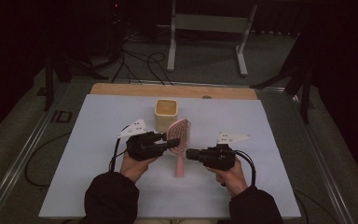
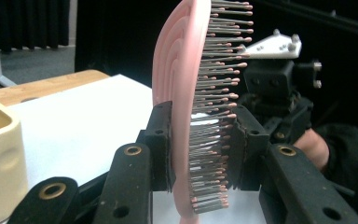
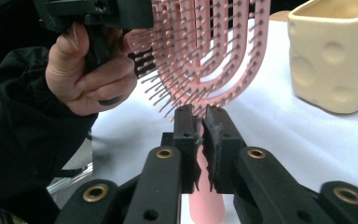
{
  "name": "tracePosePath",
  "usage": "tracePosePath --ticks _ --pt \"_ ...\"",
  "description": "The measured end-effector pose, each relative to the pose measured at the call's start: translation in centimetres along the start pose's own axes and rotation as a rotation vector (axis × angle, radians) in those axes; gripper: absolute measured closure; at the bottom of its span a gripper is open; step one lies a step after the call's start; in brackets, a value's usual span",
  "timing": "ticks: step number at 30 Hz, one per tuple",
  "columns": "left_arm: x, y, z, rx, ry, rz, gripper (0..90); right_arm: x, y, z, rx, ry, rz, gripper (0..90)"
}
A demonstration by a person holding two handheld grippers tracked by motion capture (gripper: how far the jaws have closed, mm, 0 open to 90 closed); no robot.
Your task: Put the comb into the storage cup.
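Two hand-held grippers, one pink hairbrush (image 1: 180, 137), held off the white table sheet (image 1: 93, 154). Left gripper (image 1: 173, 143): jaws clamped across the brush head, back and bristles. Right gripper (image 1: 189, 154): jaws pinching the handle. Cream holder (image 1: 166, 113) just behind the brush. No legible writing or brand.

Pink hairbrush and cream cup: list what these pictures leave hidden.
- Pink hairbrush: handle cut off by the bottom edge, left gripper view.
- Brush neck: covered by the right gripper, right gripper view.
- Cream cup: inside too dim in the high view; cropped in both gripper views.
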State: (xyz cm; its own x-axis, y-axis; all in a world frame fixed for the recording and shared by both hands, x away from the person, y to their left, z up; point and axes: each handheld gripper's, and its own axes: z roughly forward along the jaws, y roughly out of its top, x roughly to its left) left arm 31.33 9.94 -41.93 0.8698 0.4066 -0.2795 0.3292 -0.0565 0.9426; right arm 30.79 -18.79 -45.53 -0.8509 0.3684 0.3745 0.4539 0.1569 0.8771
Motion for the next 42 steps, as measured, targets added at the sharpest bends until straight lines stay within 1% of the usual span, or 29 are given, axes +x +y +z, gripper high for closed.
tracePosePath --ticks 1,2,4,9,12,15,16,17,18,19,20,22,26,28,30,37,38,41,42 --pt "0.0 0.0 0.0 0.0 0.021 0.003 66.3 0.0 0.0 0.0 -0.004 -0.007 -0.006 81.7" --pt "0.1 0.1 0.0 0.004 0.031 0.0 66.3 0.1 0.1 0.0 -0.006 -0.008 -0.006 79.2" --pt "0.2 0.0 0.0 0.007 0.038 -0.002 66.4 0.4 0.2 0.0 -0.007 -0.014 -0.027 73.1" --pt "0.0 0.1 -0.1 -0.005 0.063 0.003 66.4 1.0 0.3 0.2 0.017 -0.082 -0.095 54.8" --pt "0.0 0.3 -0.3 -0.013 0.075 0.008 66.5 1.4 0.4 0.3 0.033 -0.149 -0.134 44.7" --pt "0.0 0.4 -0.6 -0.02 0.09 0.01 66.5 1.8 0.5 0.4 0.037 -0.206 -0.169 38.8" --pt "0.0 0.4 -0.6 -0.02 0.09 0.01 66.5 1.9 0.5 0.4 0.038 -0.225 -0.18 34.6" --pt "0.0 0.5 -0.8 -0.03 0.096 0.007 66.5 2.1 0.6 0.5 0.042 -0.25 -0.199 28.6" --pt "0.1 0.6 -0.9 -0.031 0.099 0.01 66.5 2.3 0.5 0.6 0.045 -0.266 -0.204 24.4" --pt "0.1 0.6 -0.9 -0.037 0.102 0.006 66.5 2.4 0.5 0.7 0.051 -0.294 -0.217 20.5" --pt "0.1 0.7 -1.0 -0.04 0.105 0.007 66.5 2.5 0.5 0.8 0.058 -0.309 -0.231 18.3" --pt "0.1 0.8 -1.1 -0.046 0.11 0.006 66.5 2.7 0.5 1.1 0.067 -0.338 -0.238 13.8" --pt "0.1 0.9 -1.2 -0.052 0.118 0.007 66.5 3.0 0.4 1.4 0.087 -0.384 -0.268 10.2" --pt "0.1 1.0 -1.3 -0.052 0.122 0.01 66.5 3.0 0.4 1.4 0.1 -0.399 -0.289 9.6" --pt "0.1 1.1 -1.4 -0.056 0.128 0.01 66.5 3.0 0.4 1.5 0.108 -0.416 -0.297 9.5" --pt "0.3 1.4 -1.7 -0.06 0.144 0.015 66.5 2.9 0.4 1.3 0.109 -0.435 -0.298 9.3" --pt "0.3 1.5 -1.8 -0.061 0.146 0.015 66.5 2.9 0.4 1.2 0.105 -0.438 -0.29 9.3" --pt "0.4 1.6 -1.9 -0.063 0.154 0.014 66.5 2.8 0.4 0.9 0.117 -0.439 -0.289 9.4" --pt "0.4 1.7 -1.9 -0.063 0.157 0.012 66.5 2.8 0.4 0.8 0.112 -0.445 -0.279 9.4"
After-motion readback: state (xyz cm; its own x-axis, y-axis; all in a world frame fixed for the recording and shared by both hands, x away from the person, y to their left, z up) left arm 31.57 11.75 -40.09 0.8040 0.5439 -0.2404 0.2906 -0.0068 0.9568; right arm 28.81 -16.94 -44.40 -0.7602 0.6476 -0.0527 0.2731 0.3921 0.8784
